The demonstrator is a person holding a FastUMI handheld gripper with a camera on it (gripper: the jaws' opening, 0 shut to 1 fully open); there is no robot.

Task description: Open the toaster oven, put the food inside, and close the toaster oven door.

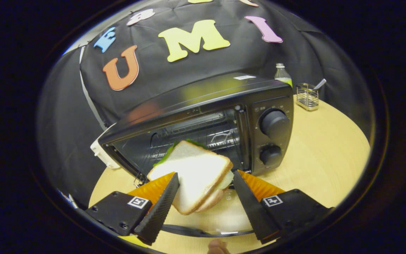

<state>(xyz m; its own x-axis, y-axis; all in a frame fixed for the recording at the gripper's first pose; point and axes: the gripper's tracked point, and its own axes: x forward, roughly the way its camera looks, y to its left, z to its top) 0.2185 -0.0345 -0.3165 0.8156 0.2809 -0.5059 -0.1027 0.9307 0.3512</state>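
The black toaster oven [203, 106] stands on the round wooden table with its glass door [220, 217] folded down flat toward me. Its wire rack shows inside the open mouth. A toy sandwich [196, 173] of white bread, with green lettuce at its far edge and cheese along its side, hangs tilted over the lowered door. Its far corner reaches into the oven mouth. My gripper [206, 174] is shut on the sandwich: the left finger covers its left part and the right fingertip meets its right corner.
Two round knobs [274, 123] sit on the oven's right panel. Behind the oven are a plastic bottle [282, 74] and a small wire basket [308, 96] with a utensil in it. Bare tabletop [330, 155] lies to the right of the oven.
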